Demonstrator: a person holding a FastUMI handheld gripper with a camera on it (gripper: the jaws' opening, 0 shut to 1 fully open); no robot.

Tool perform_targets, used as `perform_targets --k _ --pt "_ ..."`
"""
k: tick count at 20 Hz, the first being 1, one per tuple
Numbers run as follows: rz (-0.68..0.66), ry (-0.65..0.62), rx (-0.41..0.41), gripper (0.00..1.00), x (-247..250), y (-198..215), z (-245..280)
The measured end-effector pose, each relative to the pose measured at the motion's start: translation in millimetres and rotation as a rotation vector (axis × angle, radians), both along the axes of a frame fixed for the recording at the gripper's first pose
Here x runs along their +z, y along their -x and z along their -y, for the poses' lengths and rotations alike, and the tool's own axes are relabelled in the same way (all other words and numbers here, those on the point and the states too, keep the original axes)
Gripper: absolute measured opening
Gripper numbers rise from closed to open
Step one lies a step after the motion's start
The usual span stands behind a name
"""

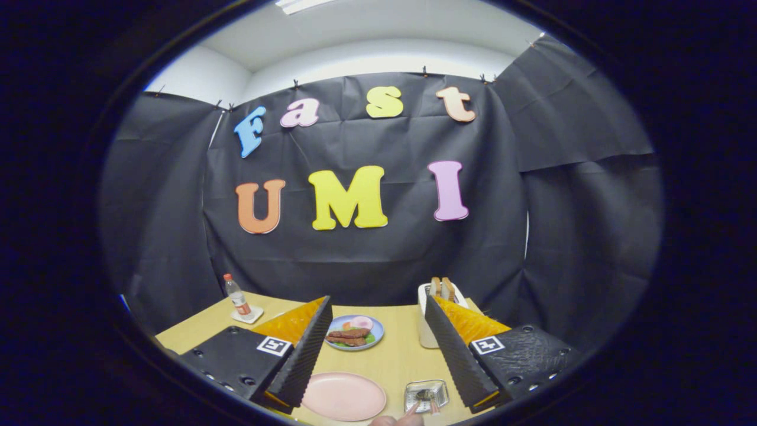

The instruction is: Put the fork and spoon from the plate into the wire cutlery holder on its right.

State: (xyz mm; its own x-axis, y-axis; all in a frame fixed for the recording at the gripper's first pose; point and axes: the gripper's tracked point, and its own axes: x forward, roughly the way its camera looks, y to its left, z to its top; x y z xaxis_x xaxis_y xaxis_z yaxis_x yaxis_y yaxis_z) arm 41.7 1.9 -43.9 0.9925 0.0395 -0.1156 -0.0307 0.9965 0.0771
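- Pink and bare, the plate (344,395) lies on the worktop (393,355) low between the fingers (375,349); no fork or spoon shows on it
- Wire cutlery holder (426,395) sits just to the right of the plate, close to the inner edge of the right finger; handles of cutlery (423,402) stick out of it toward the camera, so the fork and spoon appear to be in the holder already, though they are too small to tell apart
- A person's fingertips (396,420) show at the near rim of the worktop, just below the holder and touching or nearly touching a handle; I cannot tell which
- The fingers stand wide apart and grip nothing; plate and holder both lie below and between them, nearer than their tips
- By my reckoning the task looks finished, or close to it; little remains for the gripper but to stay clear
- Beyond the fingers: a blue plate of food (355,332); a toaster (437,305) with bread in its slots; a bottle (238,296) on a coaster, well apart to the left
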Motion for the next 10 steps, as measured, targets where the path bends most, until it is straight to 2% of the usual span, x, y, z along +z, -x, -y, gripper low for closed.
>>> perform_targets --k 10 --pt "0.021 0.002 -0.040 0.95 3.9 5.8 4.8"
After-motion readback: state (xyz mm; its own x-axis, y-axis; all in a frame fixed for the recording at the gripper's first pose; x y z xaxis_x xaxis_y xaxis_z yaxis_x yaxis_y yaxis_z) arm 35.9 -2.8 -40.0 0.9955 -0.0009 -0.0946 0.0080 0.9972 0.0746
